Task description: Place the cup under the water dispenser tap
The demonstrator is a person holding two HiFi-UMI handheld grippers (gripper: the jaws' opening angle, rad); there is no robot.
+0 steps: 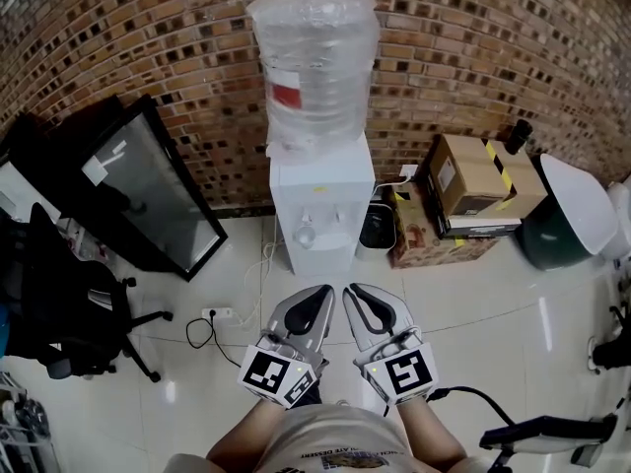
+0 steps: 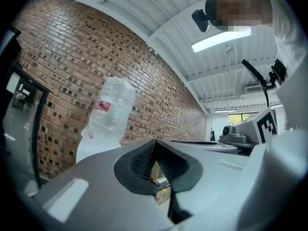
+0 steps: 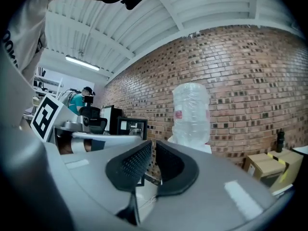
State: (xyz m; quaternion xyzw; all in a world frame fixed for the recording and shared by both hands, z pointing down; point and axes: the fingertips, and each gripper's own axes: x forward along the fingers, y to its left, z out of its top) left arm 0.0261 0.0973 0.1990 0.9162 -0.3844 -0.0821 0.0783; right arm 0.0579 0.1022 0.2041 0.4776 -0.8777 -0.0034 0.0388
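In the head view the water dispenser (image 1: 320, 200) stands on the tiled floor (image 1: 493, 308) against the brick wall (image 1: 473, 57), with a big clear bottle (image 1: 314, 62) on top. What looks like a small clear cup (image 1: 304, 235) sits in its tap recess, toward the left side. The left gripper (image 1: 328, 292) and right gripper (image 1: 351, 292) are side by side low over the floor, well short of the dispenser, and both point at it. Cardboard boxes (image 1: 478, 180) sit to the dispenser's right. In the left gripper view the ribbed pads meet at their tips and pinch nothing. In the right gripper view the pads are pressed almost together, leaving only a thin slit, and nothing is between them. The bottle rises beyond them.
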